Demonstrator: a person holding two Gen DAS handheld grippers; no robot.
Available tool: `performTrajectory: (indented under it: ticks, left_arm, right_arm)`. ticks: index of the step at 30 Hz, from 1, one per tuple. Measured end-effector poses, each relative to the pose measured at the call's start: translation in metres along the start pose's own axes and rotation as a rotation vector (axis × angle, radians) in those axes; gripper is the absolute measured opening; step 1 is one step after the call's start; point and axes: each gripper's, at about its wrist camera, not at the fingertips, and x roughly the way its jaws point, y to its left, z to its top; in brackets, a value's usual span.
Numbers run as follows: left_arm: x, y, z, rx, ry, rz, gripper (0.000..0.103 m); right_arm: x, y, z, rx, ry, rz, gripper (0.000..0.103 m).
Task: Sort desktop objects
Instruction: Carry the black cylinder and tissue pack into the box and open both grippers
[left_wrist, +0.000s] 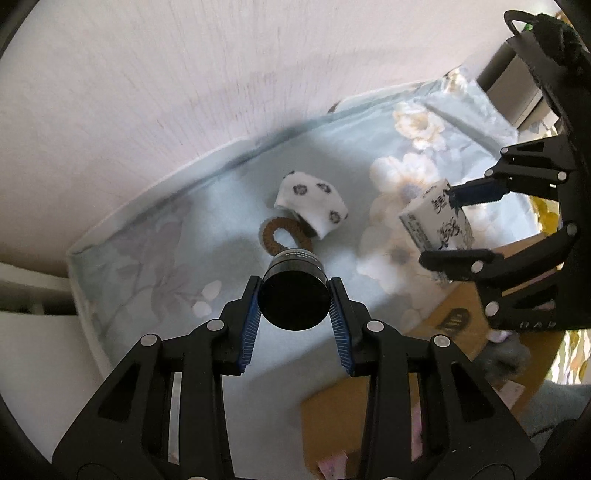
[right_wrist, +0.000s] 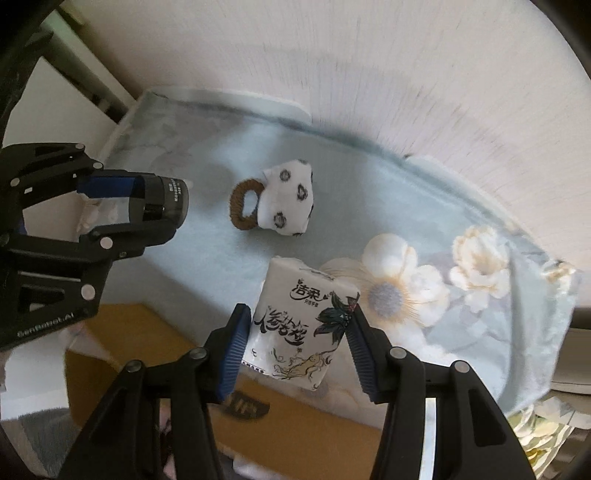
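My left gripper (left_wrist: 293, 295) is shut on a black round jar (left_wrist: 293, 301) and holds it above the table; it shows too in the right wrist view (right_wrist: 162, 206) at the left. My right gripper (right_wrist: 295, 325) is shut on a white tissue pack (right_wrist: 303, 325) with black print, also lifted; the pack shows in the left wrist view (left_wrist: 437, 221) at the right. A white spotted sock (left_wrist: 314, 206) (right_wrist: 288, 197) lies on the tablecloth, touching a brown hair tie (left_wrist: 282, 236) (right_wrist: 245, 206).
A pale blue floral tablecloth (left_wrist: 166, 236) (right_wrist: 461, 306) covers the table against a white wall. A brown cardboard box (right_wrist: 295, 417) (left_wrist: 369, 417) sits below the table's near edge. A dark box (left_wrist: 513, 88) stands at the far right.
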Motion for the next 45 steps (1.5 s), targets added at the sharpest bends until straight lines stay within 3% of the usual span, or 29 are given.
performTrajectory:
  ticks: [9,14,30,45]
  left_arm:
    - [-0.067,-0.037,-0.032,0.042,-0.038,-0.016,0.033]
    - [-0.088,-0.062,-0.058,0.056,-0.038,-0.006,0.033]
    - [-0.059,-0.101,-0.126,0.019,0.053,-0.048,0.033]
    - [-0.041,-0.106,-0.136,-0.013,0.081,-0.045,0.033]
  right_arm:
    - [-0.065,0.035,-0.004,-0.101,-0.087,0.0,0.048]
    - [-0.086,0.057,-0.034,-0.169,-0.094,0.025,0.048]
    - [-0.058,0.07,-0.114,-0.233,0.031,0.068,0.048]
    - [-0.048,0.066,-0.129,-0.233,0.06,0.053,0.048]
